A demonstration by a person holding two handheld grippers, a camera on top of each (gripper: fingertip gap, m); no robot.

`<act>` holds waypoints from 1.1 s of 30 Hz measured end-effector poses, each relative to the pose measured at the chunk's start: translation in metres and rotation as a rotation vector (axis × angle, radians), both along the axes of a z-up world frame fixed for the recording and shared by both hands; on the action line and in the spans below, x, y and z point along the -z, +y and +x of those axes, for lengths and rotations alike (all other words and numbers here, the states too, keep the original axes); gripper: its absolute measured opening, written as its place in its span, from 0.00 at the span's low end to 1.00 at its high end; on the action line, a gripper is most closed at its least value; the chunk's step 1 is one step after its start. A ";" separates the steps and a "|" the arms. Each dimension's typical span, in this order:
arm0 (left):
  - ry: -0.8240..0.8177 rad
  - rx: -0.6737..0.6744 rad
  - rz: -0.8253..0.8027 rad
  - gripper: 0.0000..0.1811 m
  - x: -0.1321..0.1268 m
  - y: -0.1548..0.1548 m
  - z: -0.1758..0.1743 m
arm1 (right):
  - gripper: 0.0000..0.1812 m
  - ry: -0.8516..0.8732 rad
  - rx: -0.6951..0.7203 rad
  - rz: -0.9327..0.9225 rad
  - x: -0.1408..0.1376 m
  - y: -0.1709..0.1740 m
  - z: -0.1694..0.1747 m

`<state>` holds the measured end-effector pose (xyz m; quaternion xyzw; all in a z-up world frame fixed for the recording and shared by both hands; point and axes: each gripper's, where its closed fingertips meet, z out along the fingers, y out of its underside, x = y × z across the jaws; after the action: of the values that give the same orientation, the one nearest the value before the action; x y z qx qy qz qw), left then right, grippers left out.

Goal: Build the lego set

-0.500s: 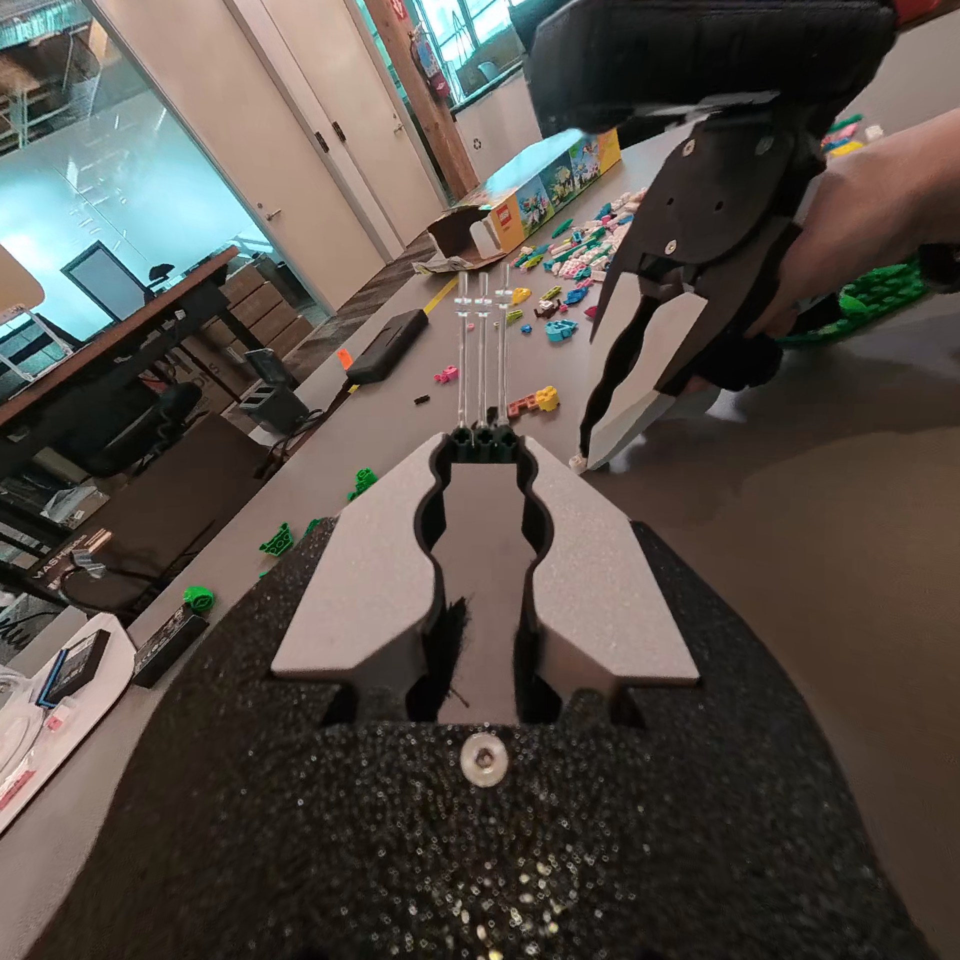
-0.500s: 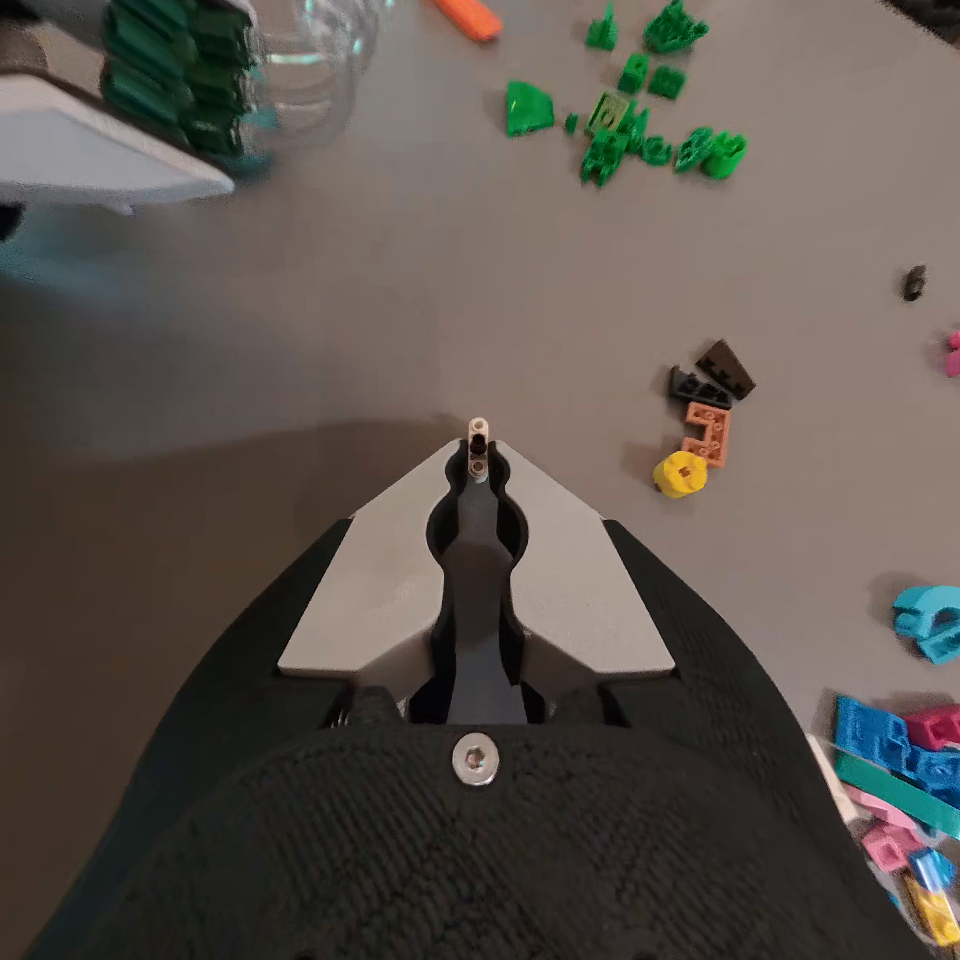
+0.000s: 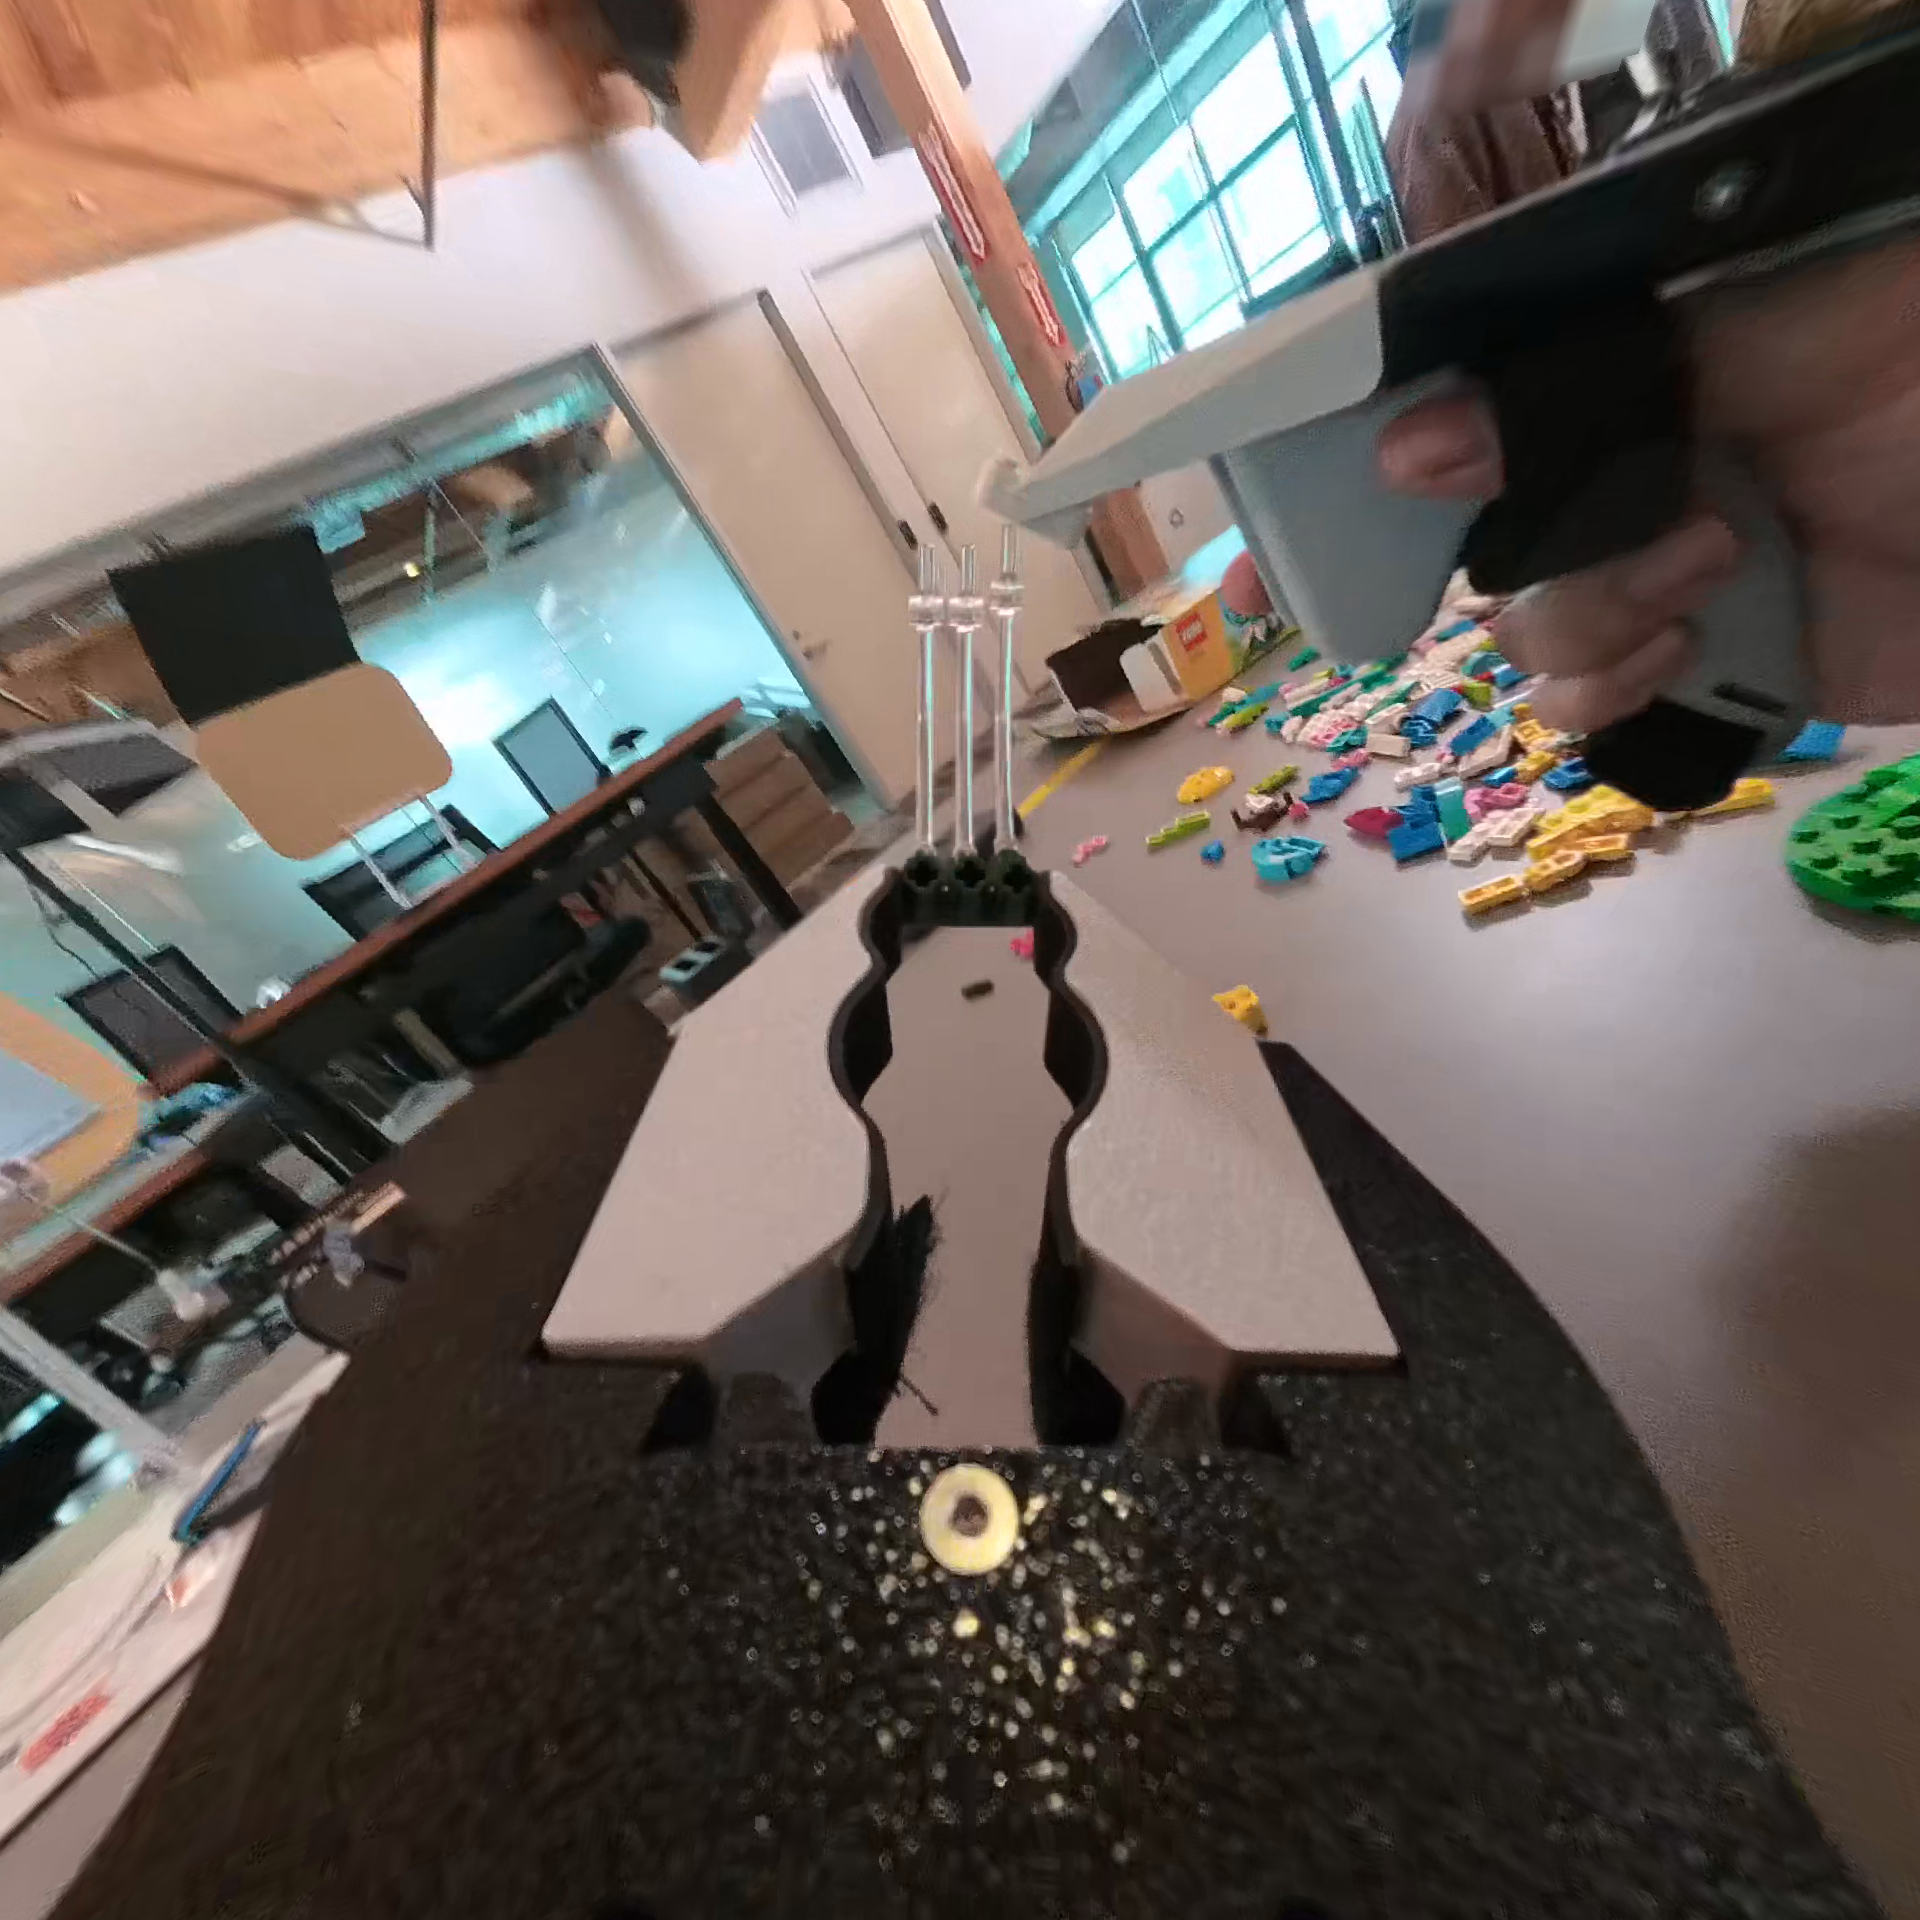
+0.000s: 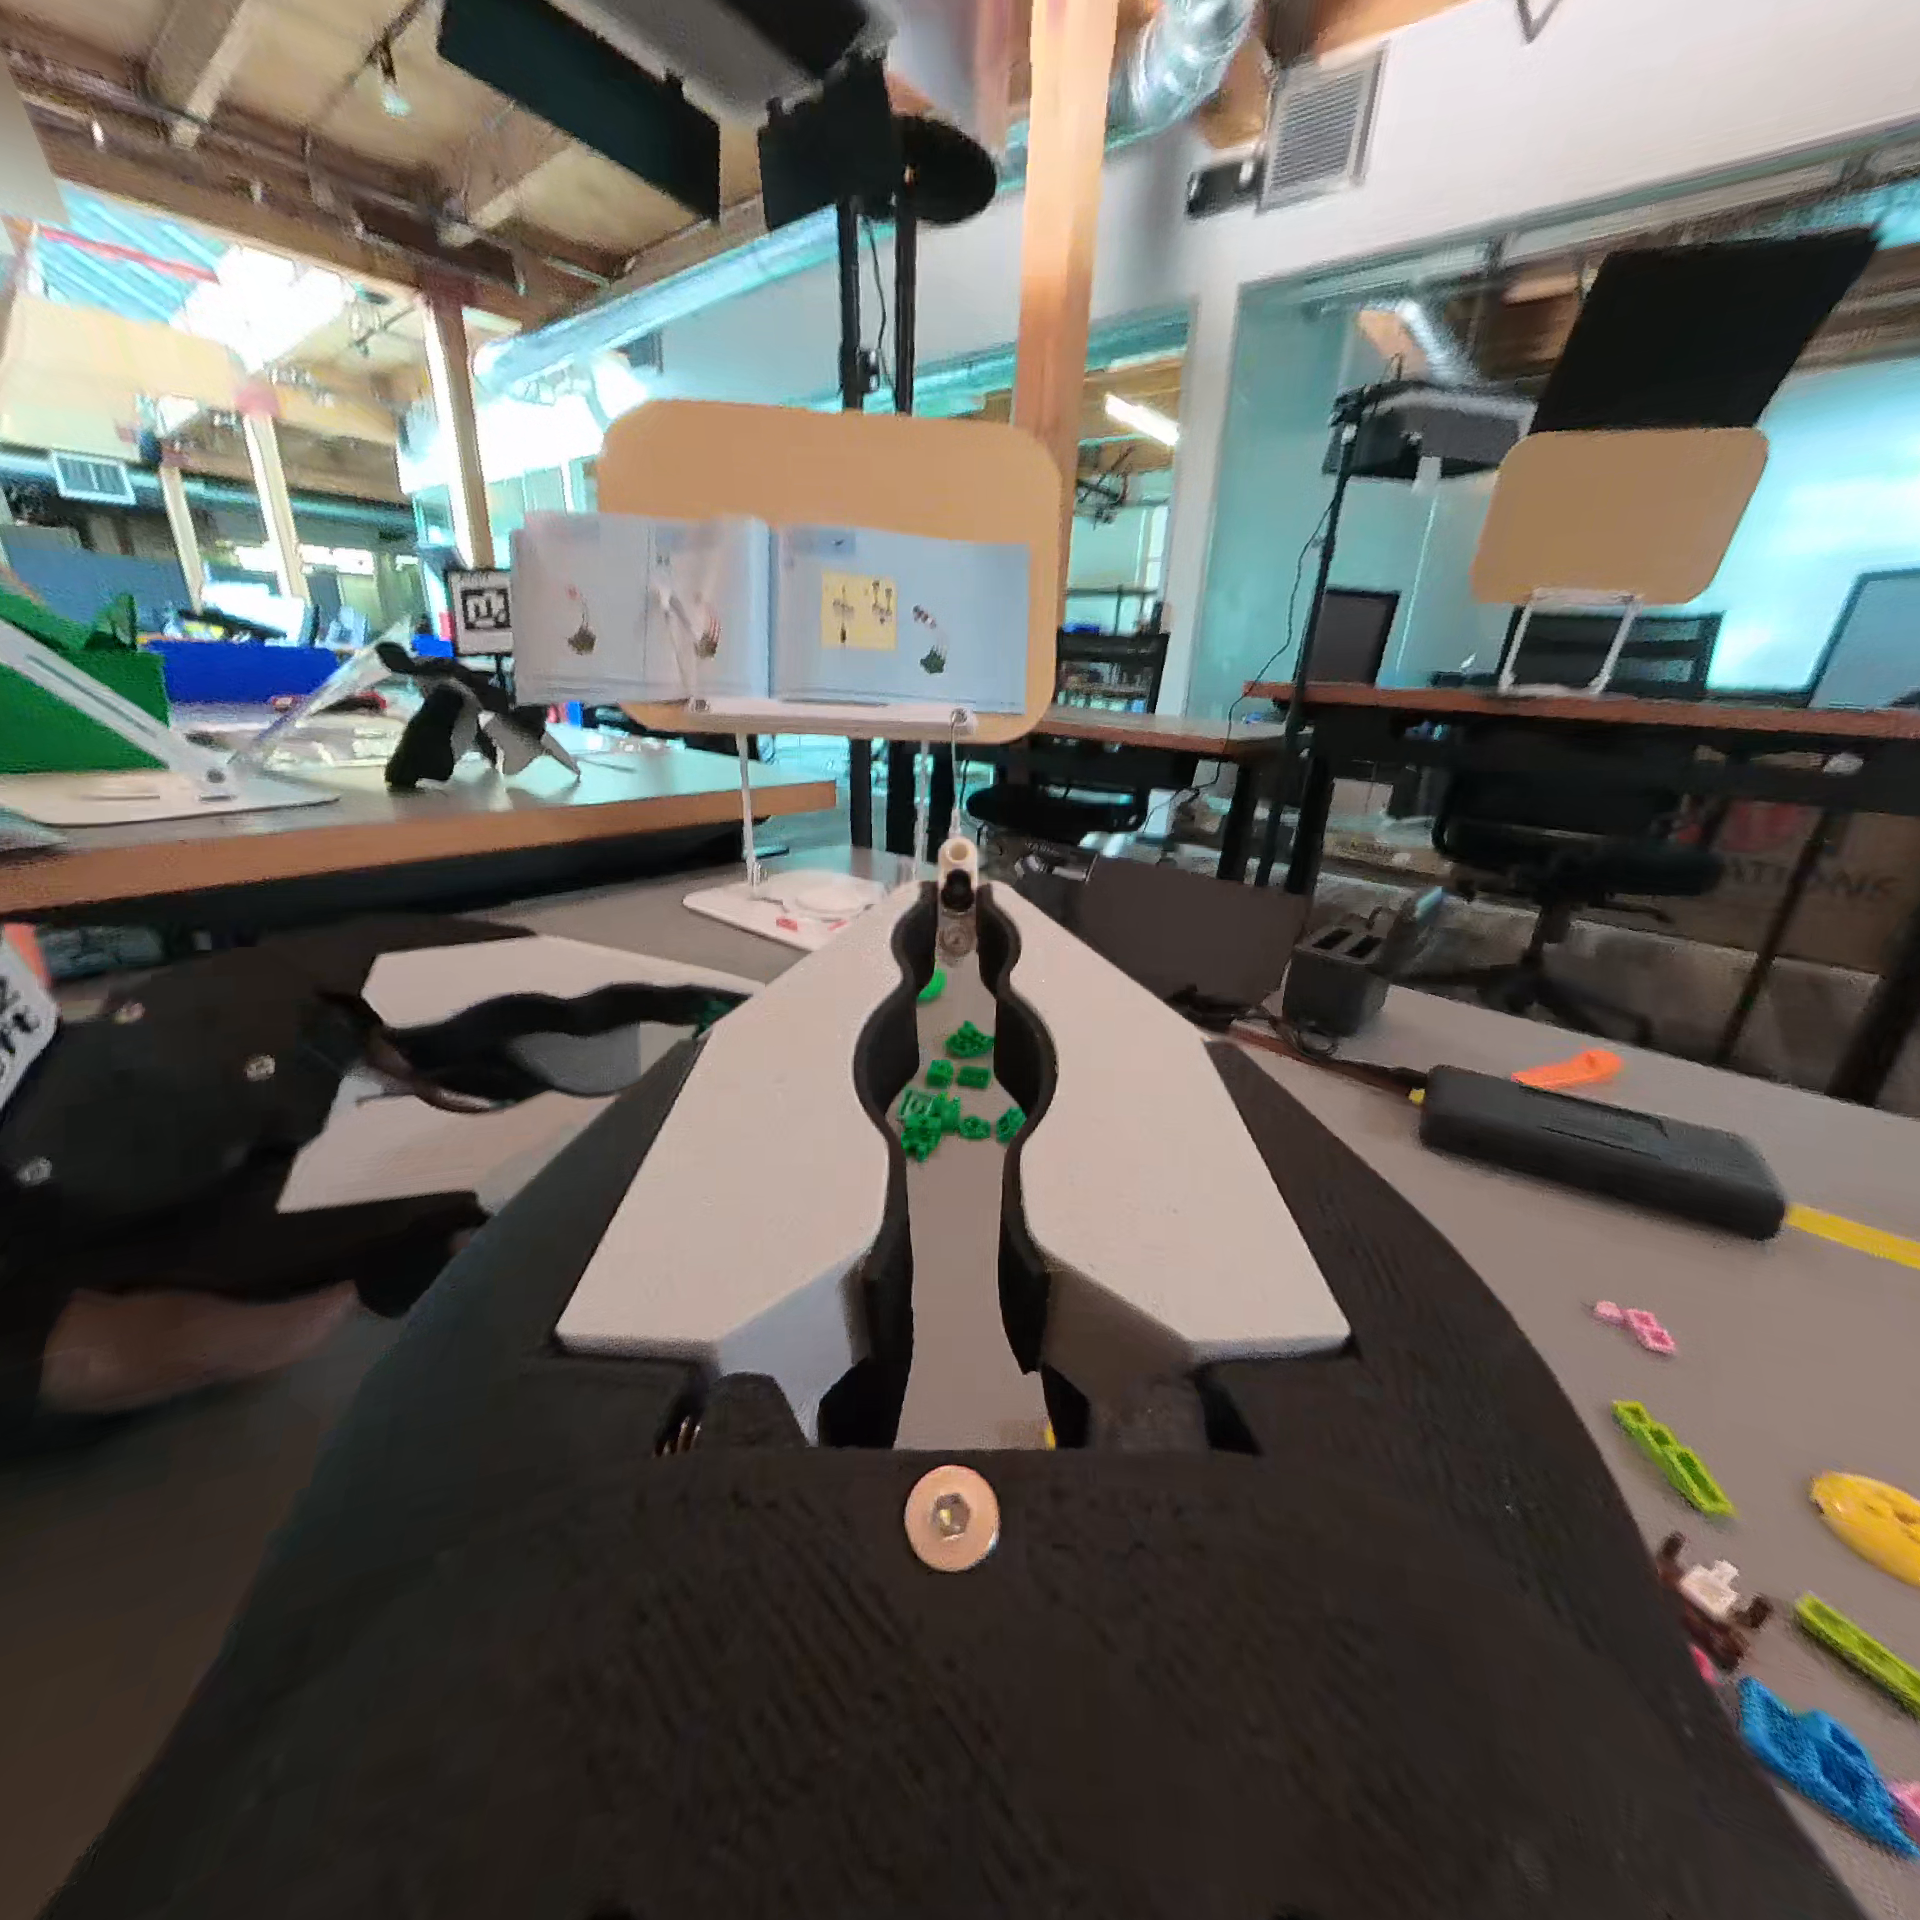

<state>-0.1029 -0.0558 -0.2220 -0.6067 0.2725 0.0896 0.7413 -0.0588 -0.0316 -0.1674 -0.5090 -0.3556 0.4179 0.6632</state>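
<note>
Both grippers lifted off table, dark green piece [image 3: 966,881] between left fingertips.

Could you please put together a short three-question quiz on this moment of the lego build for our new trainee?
1. True or false: the left gripper is clamped on a dark green piece that carries three clear rods.
2. What does the right gripper hold at its tips? A) a yellow round brick B) a small white piece C) nothing
3. In the right wrist view, what stands open on the stand straight ahead, and which colour are the loose pieces seen between the fingers?

Key
1. True.
2. B: a small white piece is pinched at the tips.
3. An instruction booklet; green.
</note>
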 end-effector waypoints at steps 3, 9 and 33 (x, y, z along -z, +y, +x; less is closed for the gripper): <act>-0.002 0.026 0.062 0.12 -0.004 0.005 0.010 | 0.03 0.061 0.096 0.072 -0.012 0.003 0.014; 0.020 0.105 0.120 0.12 -0.009 0.010 0.020 | 0.03 -0.034 0.072 0.152 -0.013 -0.009 0.012; 0.081 0.122 0.124 0.12 -0.005 0.005 0.022 | 0.03 -0.161 -0.002 0.032 -0.002 -0.014 0.014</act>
<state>-0.0808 -0.0513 -0.2171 -0.5378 0.3326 0.0854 0.7700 -0.0452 -0.0457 -0.1655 -0.5298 -0.4149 0.3705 0.6402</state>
